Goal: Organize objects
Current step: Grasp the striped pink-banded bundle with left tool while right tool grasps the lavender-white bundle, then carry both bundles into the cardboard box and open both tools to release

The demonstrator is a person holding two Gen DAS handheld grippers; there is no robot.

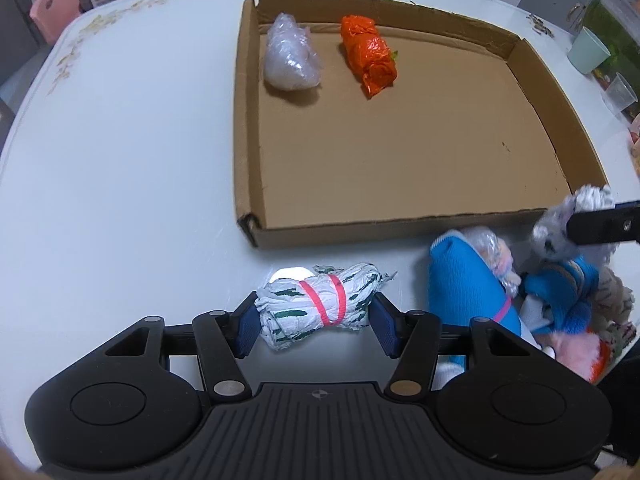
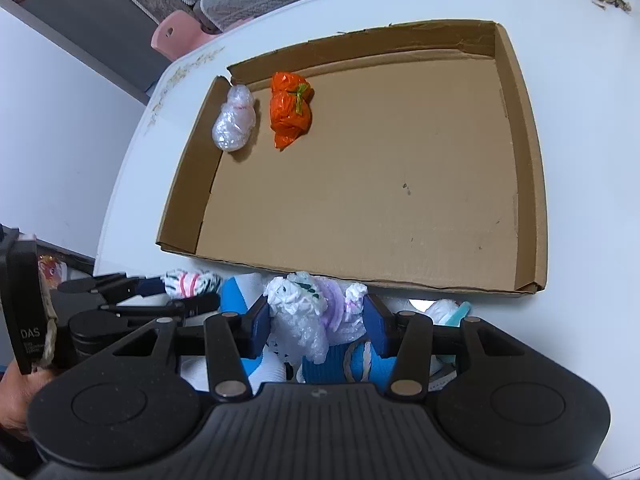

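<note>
A shallow cardboard tray lies on the white table. In its far left corner lie a clear plastic bundle and an orange plastic bundle. My left gripper is shut on a white and green bag bundle tied with a pink band, just in front of the tray; it also shows in the right wrist view. My right gripper is shut on a white and lilac plastic bundle above a pile of blue socks and bundles.
A pale green cup and a clear cup stand at the table's right edge beside a glass tank. A pink chair back stands beyond the far edge. Pink fluffy items lie in the pile.
</note>
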